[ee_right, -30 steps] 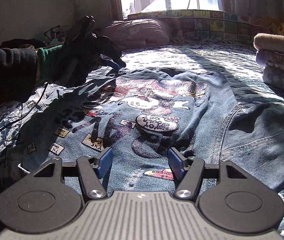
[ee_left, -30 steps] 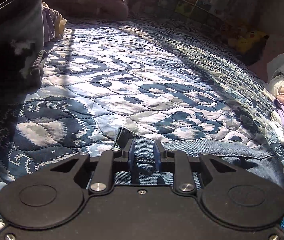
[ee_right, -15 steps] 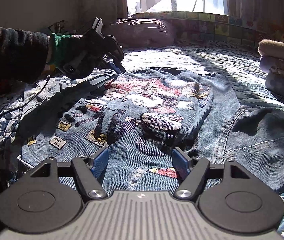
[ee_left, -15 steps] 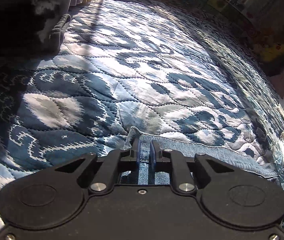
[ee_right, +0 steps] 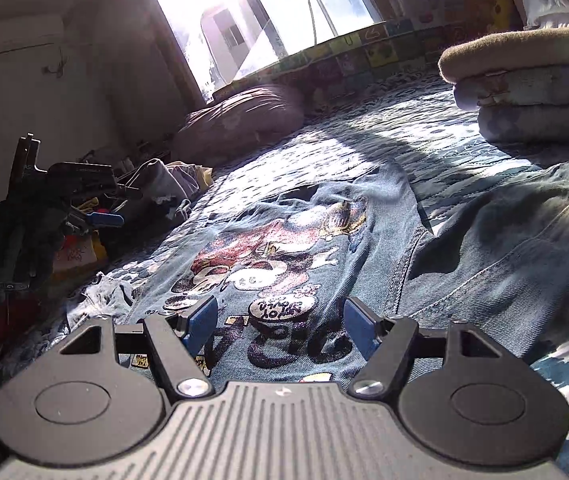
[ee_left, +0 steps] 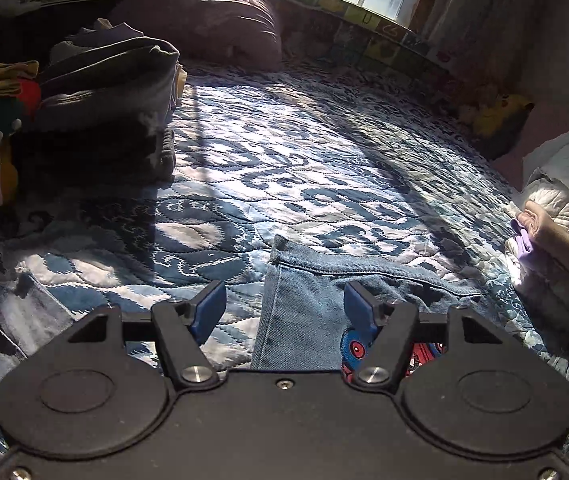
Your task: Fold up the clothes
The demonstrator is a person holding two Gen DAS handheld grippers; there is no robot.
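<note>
A blue denim jacket with a cartoon print (ee_right: 280, 256) lies spread on the quilted bed. Its corner (ee_left: 308, 280) shows in the left wrist view, flat on the quilt. My left gripper (ee_left: 284, 310) hangs open just above that corner, nothing between its blue pads. My right gripper (ee_right: 280, 320) is open too, low over the printed back of the jacket. The left gripper (ee_right: 96, 216) also appears at the left of the right wrist view, held by a gloved hand, off the jacket's edge.
A blue and white quilt (ee_left: 284, 160) covers the bed. Folded towels (ee_right: 524, 84) are stacked at the right. A pile of dark clothes (ee_left: 100, 112) sits at the left, a purple pillow (ee_left: 212, 16) at the back under the window.
My left gripper was shut on the jacket's corner; it has opened, let the corner drop flat and pulled back and up. My right gripper stays open and has tilted upward.
</note>
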